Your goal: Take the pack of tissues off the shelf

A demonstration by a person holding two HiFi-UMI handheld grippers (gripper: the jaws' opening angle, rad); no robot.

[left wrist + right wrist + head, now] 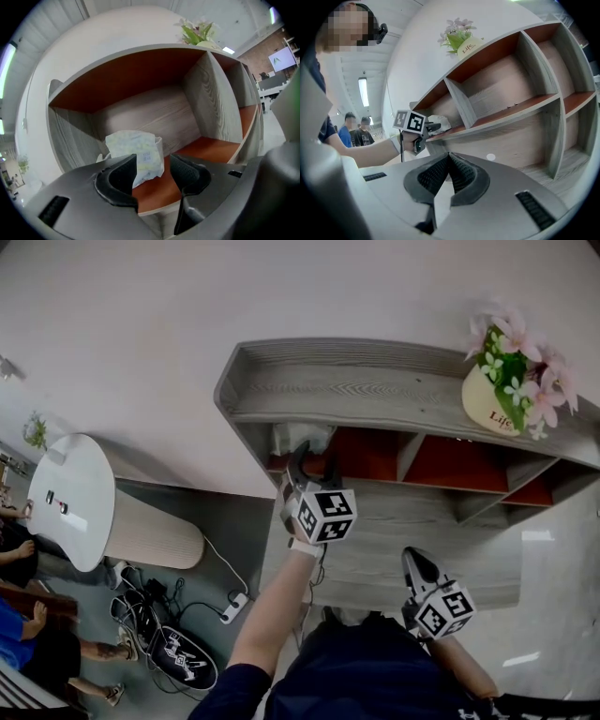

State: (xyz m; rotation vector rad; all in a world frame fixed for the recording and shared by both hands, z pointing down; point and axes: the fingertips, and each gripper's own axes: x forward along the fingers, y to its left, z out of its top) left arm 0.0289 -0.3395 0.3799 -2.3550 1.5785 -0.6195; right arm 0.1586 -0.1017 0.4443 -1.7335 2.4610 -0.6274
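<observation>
We hold the left gripper (152, 164) at the top-left compartment of the grey wood-grain shelf unit with orange-red boards (154, 117). Its jaws are spread apart and grip nothing yet. The soft, crumpled pale plastic pack of tissues (135, 147) lies on the orange-red board just beyond the jaw tips, near the compartment's left wall, with its lower corner showing in the gap between them. The right gripper (449, 161) hangs low with its jaws pressed together and empty.

The main risk, as we judge it, is closing too early. We would pinch only a loose fold of wrapper (it looks slack), and the pack could slip free as we draw back. Pushing forward off-centre could instead shove the pack deeper, or knock a jaw against the left wall.
</observation>
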